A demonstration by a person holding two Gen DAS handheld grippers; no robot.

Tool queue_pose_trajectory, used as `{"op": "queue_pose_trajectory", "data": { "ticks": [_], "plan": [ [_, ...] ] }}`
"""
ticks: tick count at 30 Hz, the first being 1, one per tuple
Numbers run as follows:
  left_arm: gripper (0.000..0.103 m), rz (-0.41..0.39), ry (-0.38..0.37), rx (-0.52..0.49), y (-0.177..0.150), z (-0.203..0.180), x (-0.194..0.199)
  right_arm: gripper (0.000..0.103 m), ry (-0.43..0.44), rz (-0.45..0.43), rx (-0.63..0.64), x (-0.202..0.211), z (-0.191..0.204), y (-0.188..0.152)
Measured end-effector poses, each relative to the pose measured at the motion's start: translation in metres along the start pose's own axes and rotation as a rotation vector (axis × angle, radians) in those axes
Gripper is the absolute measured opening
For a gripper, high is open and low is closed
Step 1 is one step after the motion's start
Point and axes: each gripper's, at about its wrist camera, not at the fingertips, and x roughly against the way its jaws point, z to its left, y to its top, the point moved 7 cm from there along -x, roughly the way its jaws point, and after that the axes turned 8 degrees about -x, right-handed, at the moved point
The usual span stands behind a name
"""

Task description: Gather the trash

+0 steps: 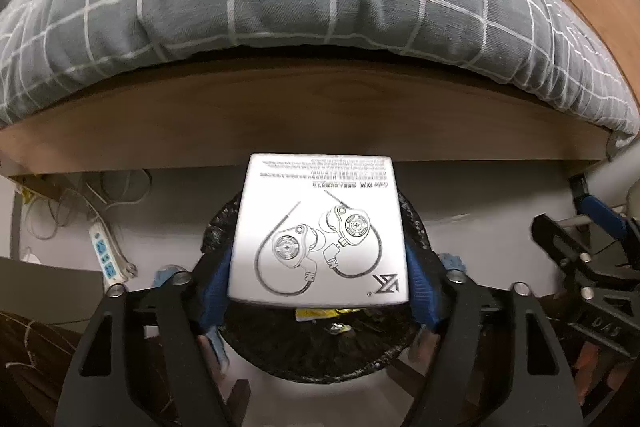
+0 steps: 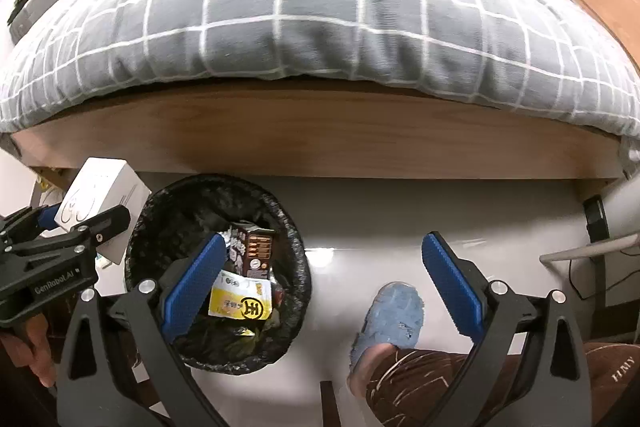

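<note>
left wrist view puts the white earphone box [image 1: 320, 231] square between your left claw's [image 1: 320, 291] blue pads [image 1: 214, 291], and directly under it the black-lined trash bin [image 1: 312, 359]. that stacking is the whole relation for the coming move: box above, bin mouth below, so the drop is straight down and needs no sideways carry. the box sits with its printed face toward the camera, its flat sides against the pads. whether the pads bite or merely flank it you cannot tell for sure from here; the claw stands wide, and i judge the box is barely held, if at all.

from the right wrist view, the box [image 2: 100, 203] reads nearer the bin's left rim [image 2: 138, 227] than its middle, so check it clears the lip. your right claw [image 2: 324, 275] is released and empty, its fingers spread wide, one pad [image 2: 192, 291] over the bin and the other over the bare floor [image 2: 360, 211]. inside the bin lie a brown carton [image 2: 260, 251] and a yellow wrapper [image 2: 240, 301]. the left hand is the one to act; the right has nothing to do here. the person's slippered foot [image 2: 394, 319] stands just beside the bin, clear of the drop.
</note>
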Motion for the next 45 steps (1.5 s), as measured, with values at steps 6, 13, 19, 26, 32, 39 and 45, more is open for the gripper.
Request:
{"op": "queue_pose_trajectory", "data": {
  "ticks": [6,13,19,26,32,39,45],
  "plan": [
    [0.097,-0.047,0.037,0.008,0.008,0.004,0.015,0.094,0.02,-0.025,0.01,0.012,0.008,0.01],
    [0.097,-0.125,0.072,0.036,0.028,0.024,0.073,0.094,0.04,-0.132,0.019,0.063,0.02,0.037],
    [0.097,-0.227,0.089,0.017,0.046,0.022,0.146,0.095,0.053,-0.235,0.038,0.133,0.033,0.064],
    [0.097,-0.345,0.08,0.008,0.057,0.018,0.231,0.095,0.077,-0.341,0.021,0.209,0.035,0.077],
    [0.097,-0.384,0.076,-0.005,0.044,0.013,0.268,0.095,0.073,-0.386,0.015,0.247,0.032,0.065],
    [0.097,-0.391,0.092,0.003,0.03,0.014,0.277,0.095,0.064,-0.386,0.007,0.261,0.029,0.05],
    [0.097,-0.387,0.089,0.006,0.029,0.016,0.274,0.095,0.06,-0.389,0.002,0.262,0.029,0.049]
  ]
}}
